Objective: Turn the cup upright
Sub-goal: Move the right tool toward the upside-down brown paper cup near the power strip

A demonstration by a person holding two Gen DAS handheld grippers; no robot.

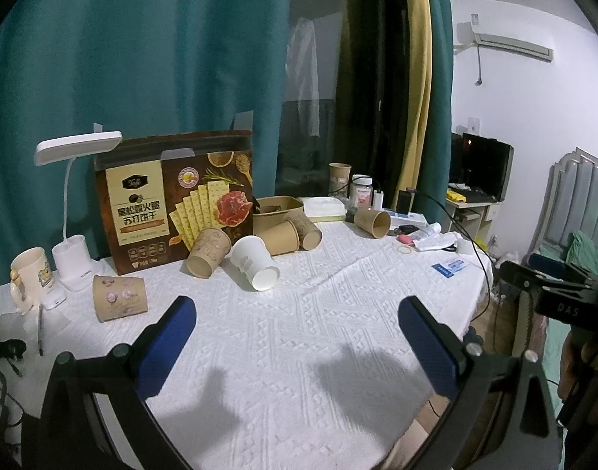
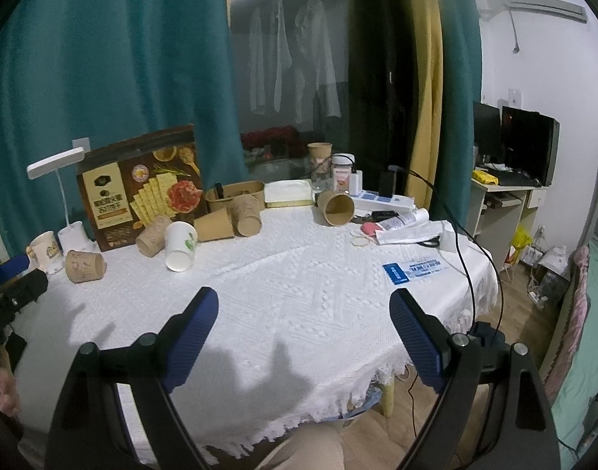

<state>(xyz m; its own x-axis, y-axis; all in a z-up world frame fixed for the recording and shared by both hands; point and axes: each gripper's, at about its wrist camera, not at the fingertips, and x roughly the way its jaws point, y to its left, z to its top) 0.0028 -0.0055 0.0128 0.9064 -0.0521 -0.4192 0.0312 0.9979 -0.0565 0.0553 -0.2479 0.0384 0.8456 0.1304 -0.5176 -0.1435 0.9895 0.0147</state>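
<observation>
Over the white tablecloth, strewn with tipped paper cups before teal curtains, the left gripper and right gripper hang spread, holding nothing.

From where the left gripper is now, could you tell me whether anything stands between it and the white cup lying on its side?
Nothing visible does: only bare tablecloth lies between the open left gripper and the white cup.
</observation>
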